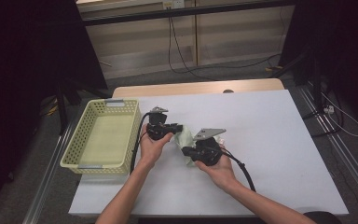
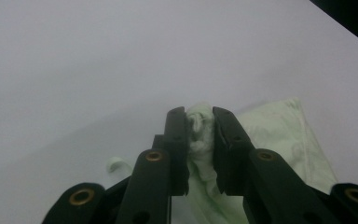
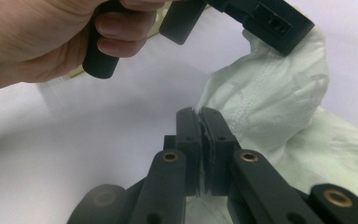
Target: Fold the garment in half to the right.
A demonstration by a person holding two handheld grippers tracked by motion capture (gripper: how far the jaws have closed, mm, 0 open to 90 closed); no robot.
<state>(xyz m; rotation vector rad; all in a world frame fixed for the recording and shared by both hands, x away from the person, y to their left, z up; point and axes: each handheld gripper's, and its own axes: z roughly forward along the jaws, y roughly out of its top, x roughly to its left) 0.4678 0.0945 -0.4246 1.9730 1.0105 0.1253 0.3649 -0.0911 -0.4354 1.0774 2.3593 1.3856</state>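
Pale green cloth [image 1: 182, 136], mid-table: bunched in left gripper [image 2: 199, 122], edge pinched by closed right gripper [image 3: 199, 113]. Risk: thin right pinch slipping under tension.

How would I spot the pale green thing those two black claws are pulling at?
Find the white table with the yellow basket at its left side. Just right of the basket, between the left gripper and the right gripper, lies the cloth, pinched by both. It is the one soft, crumpled, mint-green thing there, stitched along a seam.
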